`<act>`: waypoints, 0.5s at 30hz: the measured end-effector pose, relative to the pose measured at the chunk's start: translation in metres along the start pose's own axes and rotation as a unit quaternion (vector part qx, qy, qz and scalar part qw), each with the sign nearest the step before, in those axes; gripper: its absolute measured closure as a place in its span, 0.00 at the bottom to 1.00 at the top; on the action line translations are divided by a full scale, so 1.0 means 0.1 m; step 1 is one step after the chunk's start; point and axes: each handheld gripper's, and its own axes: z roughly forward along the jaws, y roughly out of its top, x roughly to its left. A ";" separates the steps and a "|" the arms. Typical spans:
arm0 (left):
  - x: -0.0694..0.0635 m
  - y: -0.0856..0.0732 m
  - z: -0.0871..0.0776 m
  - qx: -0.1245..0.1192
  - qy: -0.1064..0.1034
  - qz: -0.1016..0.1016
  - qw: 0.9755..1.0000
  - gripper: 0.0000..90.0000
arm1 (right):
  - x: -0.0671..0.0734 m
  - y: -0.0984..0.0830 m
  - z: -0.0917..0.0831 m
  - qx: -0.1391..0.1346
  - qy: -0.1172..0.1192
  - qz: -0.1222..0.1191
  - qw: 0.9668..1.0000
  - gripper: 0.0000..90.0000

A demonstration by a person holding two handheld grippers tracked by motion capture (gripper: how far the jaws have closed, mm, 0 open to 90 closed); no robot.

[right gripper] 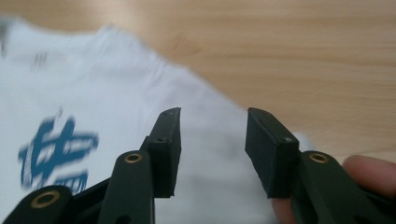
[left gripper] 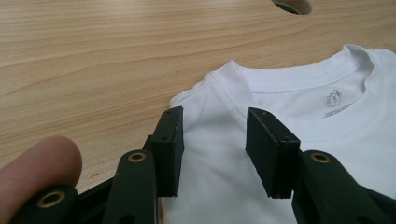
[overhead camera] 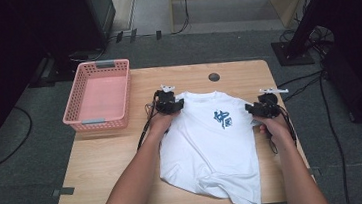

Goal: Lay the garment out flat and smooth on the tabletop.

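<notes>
A white T-shirt point(overhead camera: 208, 144) with a blue print point(overhead camera: 222, 119) lies spread on the wooden table point(overhead camera: 109, 159), collar toward the far edge. My left gripper point(overhead camera: 175, 105) hovers open over the shirt's left shoulder point(left gripper: 210, 140), by the collar point(left gripper: 308, 81). My right gripper point(overhead camera: 251, 109) stands open over the shirt's right shoulder edge point(right gripper: 210, 154); the blue print point(right gripper: 56, 149) shows blurred to its left. Neither pair of jaws holds cloth.
A pink plastic basket point(overhead camera: 99, 94) stands at the table's far left. A round cable hole point(overhead camera: 214, 76) sits near the far edge. Cables trail on the floor to the right. Bare wood lies left of the shirt.
</notes>
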 end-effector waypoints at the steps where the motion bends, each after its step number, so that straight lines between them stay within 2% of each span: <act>1: 0.00 0.00 0.00 0.000 0.000 0.000 1.000 0.64 | 0.01 -0.03 0.02 0.010 -0.002 -0.013 1.000 0.60; 2: 0.00 0.00 0.00 0.000 0.000 0.000 1.000 0.64 | 0.00 -0.05 0.03 0.017 -0.010 -0.023 1.000 0.59; 4: 0.00 0.00 0.00 0.000 0.001 0.001 1.000 0.64 | -0.07 -0.08 0.03 0.012 -0.045 -0.030 0.998 0.56; 6: 0.00 0.00 0.00 0.001 0.002 0.002 1.000 0.64 | -0.18 -0.07 0.00 -0.005 -0.112 -0.020 0.993 0.52; 7: 0.00 0.00 0.00 0.001 0.001 0.002 1.000 0.64 | -0.25 -0.06 -0.05 -0.022 -0.121 -0.003 0.992 0.53; 9: 0.00 0.00 0.00 0.000 0.000 0.001 1.000 0.64 | -0.34 -0.07 -0.20 -0.052 -0.090 0.038 0.994 0.60; 10: 0.00 0.00 0.00 0.000 0.000 0.000 1.000 0.64 | -0.35 -0.09 -0.27 -0.056 -0.074 0.040 0.995 0.64; 12: 0.00 0.00 0.00 0.001 0.001 0.002 1.000 0.64 | -0.29 -0.18 -0.35 -0.034 -0.054 0.008 0.998 0.67; 14: -0.01 0.00 0.00 0.001 0.002 0.003 1.000 0.64 | -0.19 -0.30 -0.37 -0.010 -0.047 -0.039 0.998 0.72; 15: -0.01 0.00 0.00 0.001 0.003 0.004 1.000 0.64 | -0.15 -0.35 -0.37 -0.003 -0.046 -0.050 0.998 0.76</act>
